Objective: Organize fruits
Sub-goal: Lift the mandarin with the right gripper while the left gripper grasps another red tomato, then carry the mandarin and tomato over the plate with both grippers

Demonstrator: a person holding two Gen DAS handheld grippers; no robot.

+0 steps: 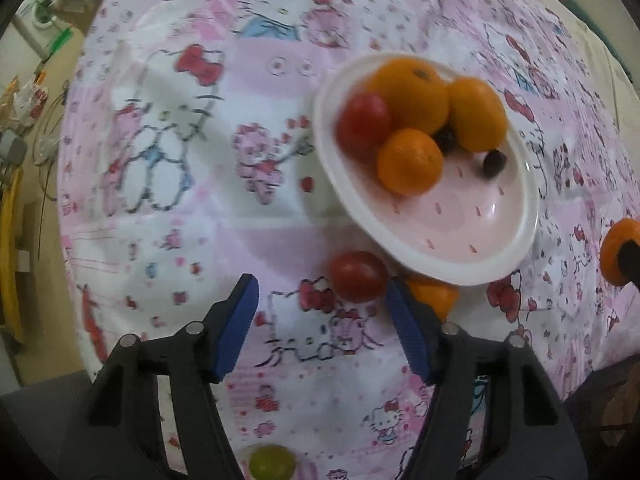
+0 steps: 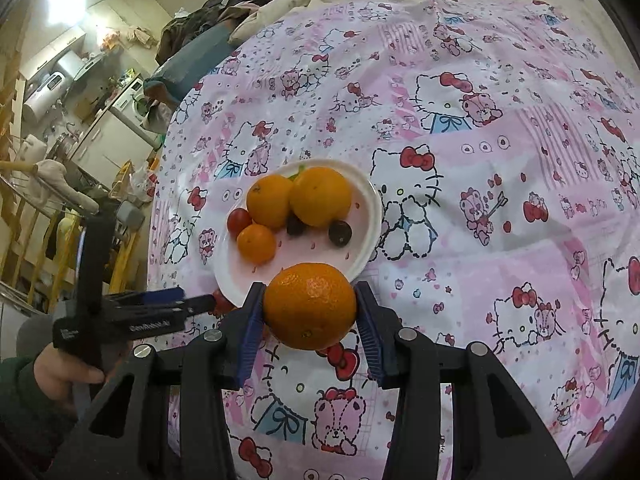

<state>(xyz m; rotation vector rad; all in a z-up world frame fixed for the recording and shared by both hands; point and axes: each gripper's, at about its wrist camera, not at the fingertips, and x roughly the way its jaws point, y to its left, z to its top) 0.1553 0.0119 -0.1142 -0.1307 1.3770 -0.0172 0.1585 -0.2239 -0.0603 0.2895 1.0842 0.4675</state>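
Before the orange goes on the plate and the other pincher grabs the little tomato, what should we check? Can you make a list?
1. Right gripper pinching the orange on both sides: ok.
2. Bare space on the plate for it: ok.
3. Left gripper wide enough for the tomato: ok.
4. Tomato between its fingers: not ok, it sits just beyond the tips, close to the right-hand one.
5. Another orange behind that finger, in the way: cannot tell.
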